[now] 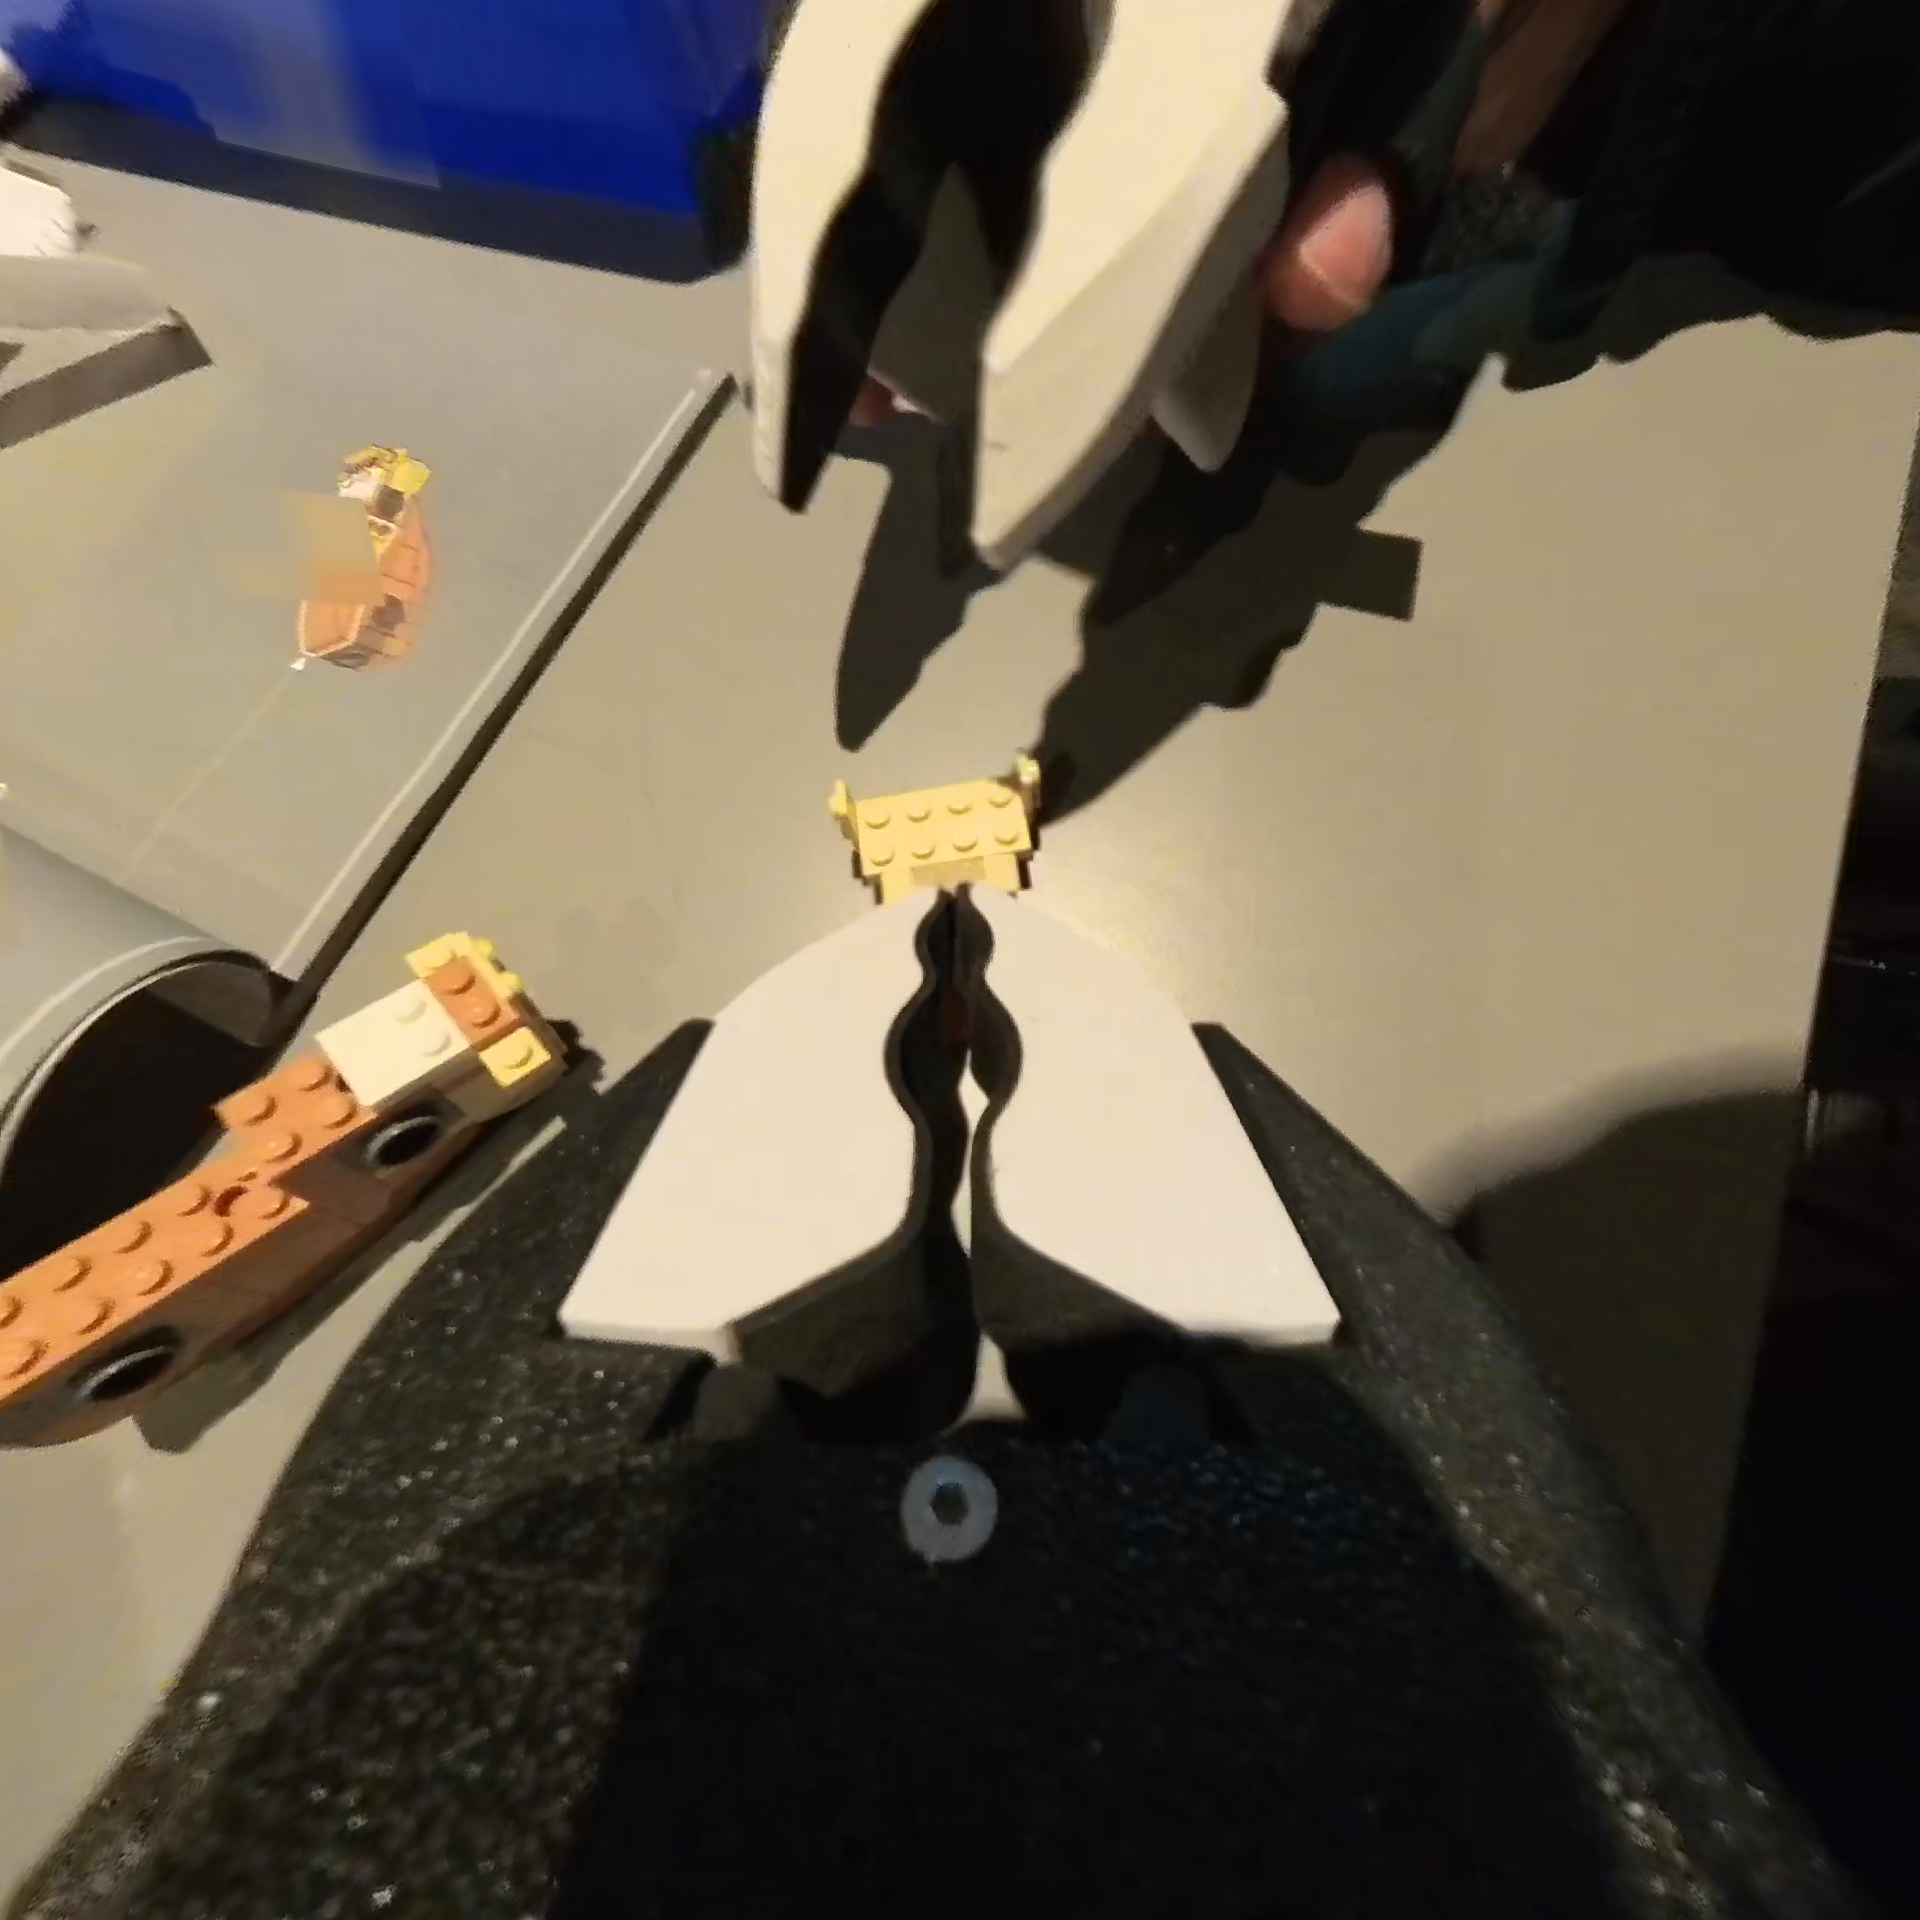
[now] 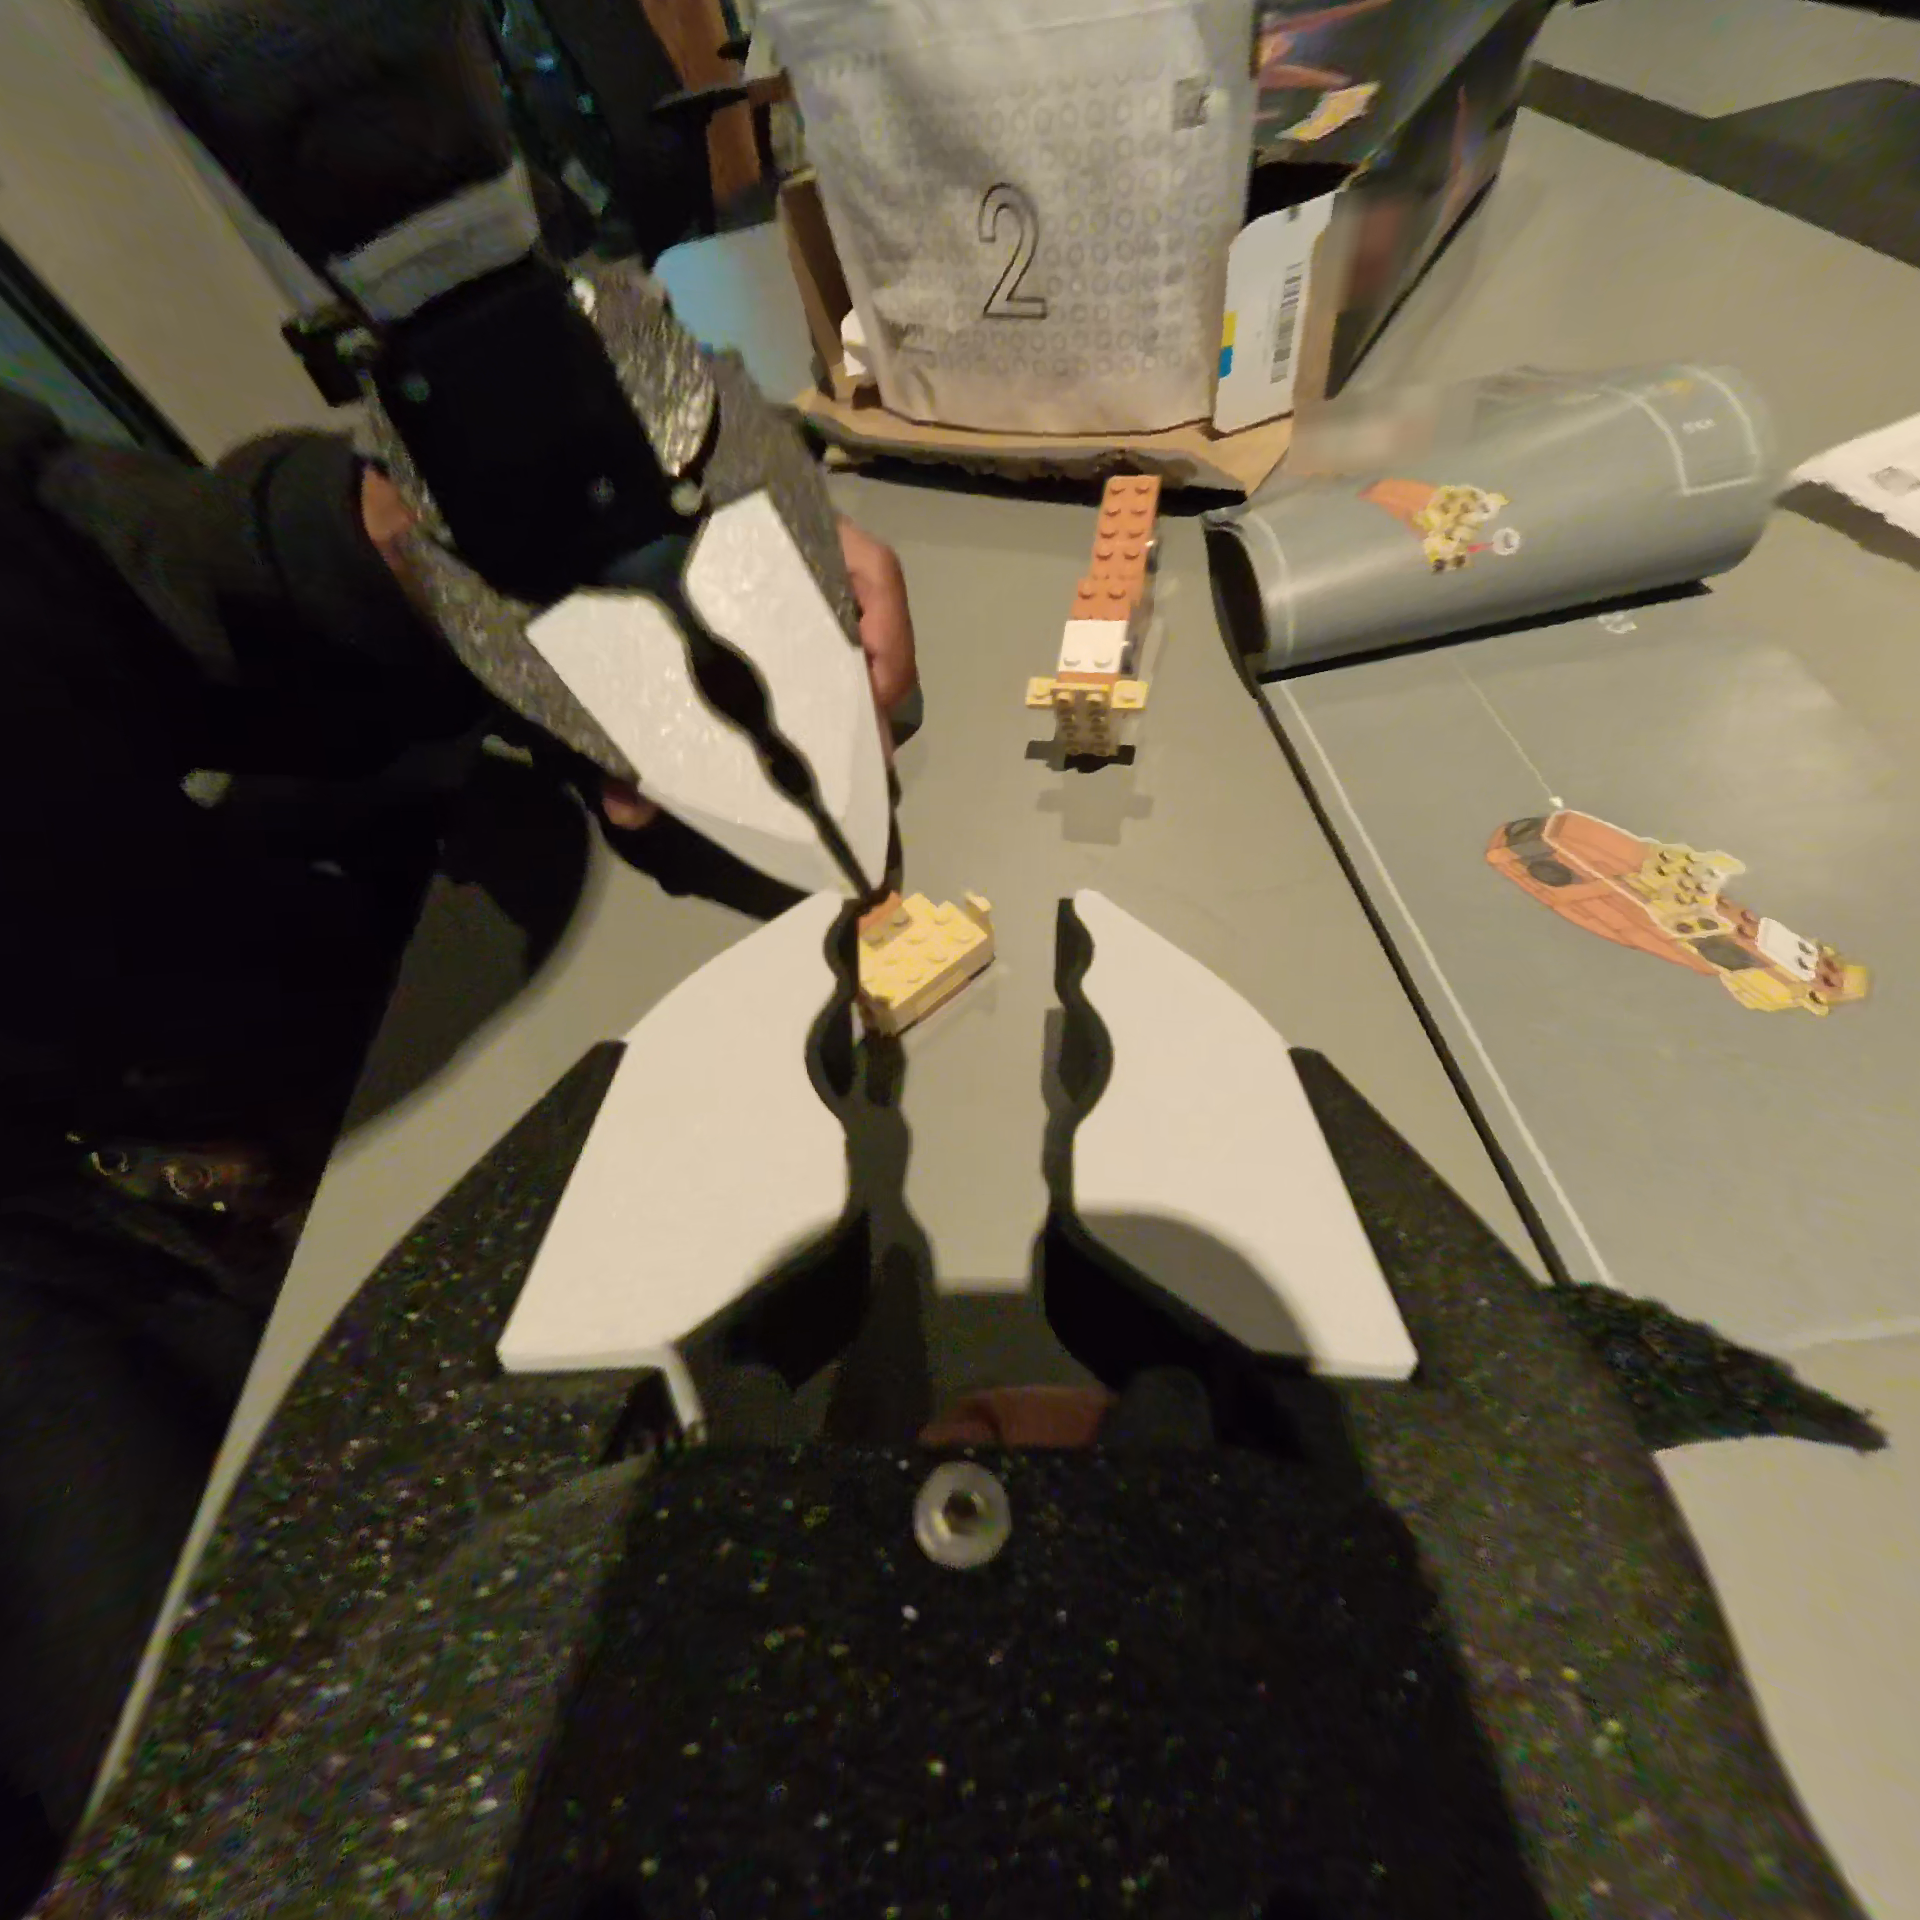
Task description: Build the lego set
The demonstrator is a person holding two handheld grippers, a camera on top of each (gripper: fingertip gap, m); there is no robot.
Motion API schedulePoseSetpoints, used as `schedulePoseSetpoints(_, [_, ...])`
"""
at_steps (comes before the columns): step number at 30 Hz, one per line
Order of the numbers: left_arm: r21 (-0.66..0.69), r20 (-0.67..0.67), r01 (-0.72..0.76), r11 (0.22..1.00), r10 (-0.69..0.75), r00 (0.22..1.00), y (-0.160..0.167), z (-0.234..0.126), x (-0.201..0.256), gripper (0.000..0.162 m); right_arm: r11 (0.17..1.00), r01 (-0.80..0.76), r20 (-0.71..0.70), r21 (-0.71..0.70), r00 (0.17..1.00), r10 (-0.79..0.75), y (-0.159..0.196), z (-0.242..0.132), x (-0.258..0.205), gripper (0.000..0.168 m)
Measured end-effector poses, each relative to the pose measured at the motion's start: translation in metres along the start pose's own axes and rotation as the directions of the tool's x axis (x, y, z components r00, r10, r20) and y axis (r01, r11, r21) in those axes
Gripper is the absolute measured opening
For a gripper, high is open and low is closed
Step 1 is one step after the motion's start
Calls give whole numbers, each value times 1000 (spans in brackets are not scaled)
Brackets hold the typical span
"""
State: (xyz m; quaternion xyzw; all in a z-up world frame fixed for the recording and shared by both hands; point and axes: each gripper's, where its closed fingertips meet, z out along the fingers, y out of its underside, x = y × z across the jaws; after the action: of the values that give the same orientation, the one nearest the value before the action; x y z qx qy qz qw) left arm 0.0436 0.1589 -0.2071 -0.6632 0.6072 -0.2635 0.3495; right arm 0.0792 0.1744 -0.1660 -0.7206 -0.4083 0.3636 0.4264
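A small tan studded Lego assembly [image 1: 940,836] sits on the grey table just past my left gripper [image 1: 954,906]. The left gripper is shut, pinching a small brown piece [image 2: 889,914] that touches the assembly's corner. In the right wrist view the tan assembly [image 2: 925,961] lies between the fingers of my right gripper [image 2: 954,904], close to its left finger. The right gripper is open and empty; in the left wrist view it [image 1: 894,520] hovers above and beyond the assembly. The left gripper [image 2: 873,894] comes in from the upper left of the right wrist view.
A long brown hull with white and tan bricks [image 1: 260,1174] [image 2: 1101,603] lies on the table. The open instruction booklet [image 2: 1662,935] [image 1: 208,520] lies beside it. A grey numbered bag [image 2: 1029,208] stands in a cardboard box [image 2: 1049,447] at the back. A blue bin [image 1: 416,83] stands beyond. The gap from one gripper's tips to the other's is roughly 6 cm.
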Motion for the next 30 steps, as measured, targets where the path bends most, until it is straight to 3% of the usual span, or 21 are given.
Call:
schedulePoseSetpoints(2, [31,26,9,999,-10,1000,-3,-3,-4,8,996,67,15,-55,998,-67,6,5,-4,42])
schedulePoseSetpoints(3, [28,28,19,999,-19,999,-2,-3,-4,26,989,110,18,-103,994,-108,11,8,-5,45])
schedulePoseSetpoints(6, [-11,13,19,1000,-19,1000,2,0,-3,31,941,216,33,-261,976,-215,31,16,-5,55])
schedulePoseSetpoints(9, [-77,13,-8,997,9,1000,9,6,-1,25,923,238,49,-303,971,-235,37,20,-8,54])
schedulePoseSetpoints(11, [-94,1,-17,995,17,1000,10,8,2,17,925,233,44,-299,972,-231,37,20,-7,54])
schedulePoseSetpoints(15, [-84,-2,-12,996,12,1000,10,6,1,17,940,219,29,-262,975,-219,32,18,-6,53])
schedulePoseSetpoints(18, [10,15,46,999,-46,999,2,-5,-4,16,960,192,5,-204,981,-195,25,12,-4,53])
schedulePoseSetpoints(23, [175,140,26,984,-51,989,1,-44,-35,16,987,141,-26,-71,989,-144,6,7,2,49])
schedulePoseSetpoints(30, [204,294,-80,976,16,956,20,-91,-90,16,994,100,-94,-49,990,-105,-8,30,11,46])
